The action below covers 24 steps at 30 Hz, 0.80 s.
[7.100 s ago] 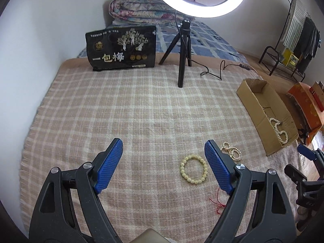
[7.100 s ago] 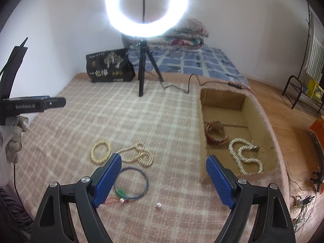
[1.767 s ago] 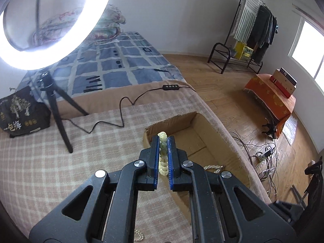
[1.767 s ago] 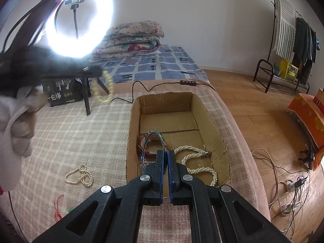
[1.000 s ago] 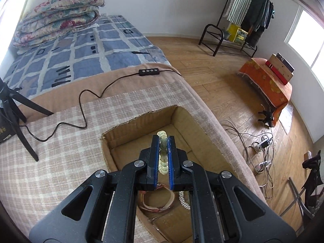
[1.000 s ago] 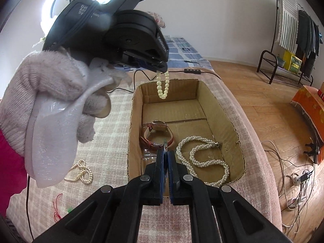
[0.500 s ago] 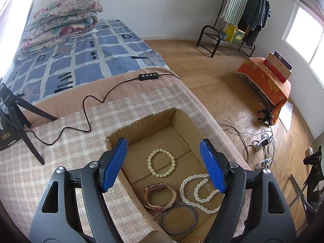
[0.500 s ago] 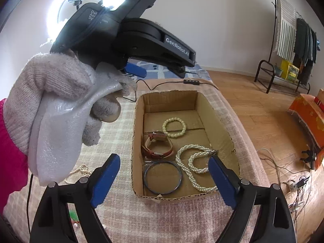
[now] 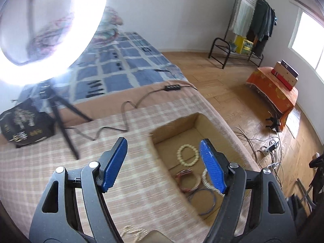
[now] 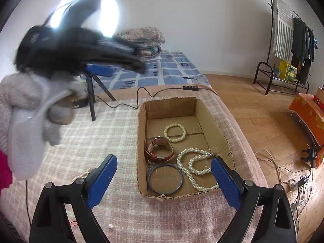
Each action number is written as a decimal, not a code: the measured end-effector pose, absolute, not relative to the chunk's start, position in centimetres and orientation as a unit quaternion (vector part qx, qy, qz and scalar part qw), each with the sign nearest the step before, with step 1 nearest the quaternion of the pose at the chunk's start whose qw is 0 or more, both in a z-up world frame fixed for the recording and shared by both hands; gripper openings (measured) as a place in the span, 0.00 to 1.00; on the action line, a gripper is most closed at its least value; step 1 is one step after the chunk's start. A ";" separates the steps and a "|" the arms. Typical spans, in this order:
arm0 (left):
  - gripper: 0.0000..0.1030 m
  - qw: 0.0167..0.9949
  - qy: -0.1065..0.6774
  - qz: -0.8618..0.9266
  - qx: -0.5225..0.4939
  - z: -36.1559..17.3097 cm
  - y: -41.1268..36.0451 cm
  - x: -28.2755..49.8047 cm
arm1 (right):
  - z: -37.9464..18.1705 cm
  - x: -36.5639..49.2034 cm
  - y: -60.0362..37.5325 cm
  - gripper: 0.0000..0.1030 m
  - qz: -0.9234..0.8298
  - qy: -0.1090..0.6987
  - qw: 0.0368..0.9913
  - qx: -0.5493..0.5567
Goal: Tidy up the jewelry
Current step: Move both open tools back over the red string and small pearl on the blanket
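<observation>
A cardboard box (image 10: pixel 212 121) lies on the checked cloth. In it lie a cream bead bracelet (image 10: pixel 174 132), a brown strap watch (image 10: pixel 159 148), a blue hoop (image 10: pixel 164 179) and a white pearl necklace (image 10: pixel 197 165). The box (image 9: pixel 174 124) and the bracelet (image 9: pixel 187 154) also show in the left wrist view. My right gripper (image 10: pixel 164 182) is open and empty above the box's near end. My left gripper (image 9: pixel 163 162) is open and empty above the box's left wall. Another pearl strand (image 10: pixel 83 174) lies on the cloth left of the box.
A ring light on a tripod (image 9: pixel 60 119) stands on the cloth, its cable (image 10: pixel 145 99) running past the box. A black packet (image 9: pixel 22 127) stands at the back left. The gloved hand (image 10: pixel 30 109) holding the left gripper fills the left of the right wrist view.
Both grippers dropped their pieces into the box and opened. In the last half second my left gripper swung left and away from over the box; the right one barely moved.
</observation>
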<state>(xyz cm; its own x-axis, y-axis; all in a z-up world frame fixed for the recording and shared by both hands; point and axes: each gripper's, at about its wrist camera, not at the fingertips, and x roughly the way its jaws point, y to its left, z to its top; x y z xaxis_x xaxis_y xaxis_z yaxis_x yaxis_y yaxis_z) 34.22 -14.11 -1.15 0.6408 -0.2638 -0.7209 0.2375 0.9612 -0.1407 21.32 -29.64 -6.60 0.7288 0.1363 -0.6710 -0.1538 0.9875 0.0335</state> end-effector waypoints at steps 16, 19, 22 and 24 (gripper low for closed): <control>0.74 0.921 0.379 -0.090 -0.024 0.3 -2.1 21.4 | -5.9 18.7 -27.7 0.93 0.125 0.363 0.923 0.010; 0.74 0.913 0.395 -0.095 -0.033 -1.1 -0.9 19.0 | -6.1 18.0 -27.5 0.93 0.136 0.365 0.921 0.008; 0.74 0.905 0.411 -0.103 -0.046 -2.7 -0.1 17.0 | -5.9 17.0 -27.4 0.93 0.142 0.357 0.923 0.005; 0.74 0.898 0.422 -0.111 -0.050 -3.8 0.0 15.9 | -5.7 16.2 -27.4 0.93 0.144 0.346 0.927 0.003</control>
<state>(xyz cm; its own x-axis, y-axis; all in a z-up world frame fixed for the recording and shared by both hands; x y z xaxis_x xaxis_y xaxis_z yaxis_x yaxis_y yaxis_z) 15.88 0.00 -3.78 0.6196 -0.2422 -0.7466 0.1570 0.9702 -0.1844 16.17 -27.41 -5.69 0.7188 0.2682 -0.6415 -0.2642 0.9588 0.1047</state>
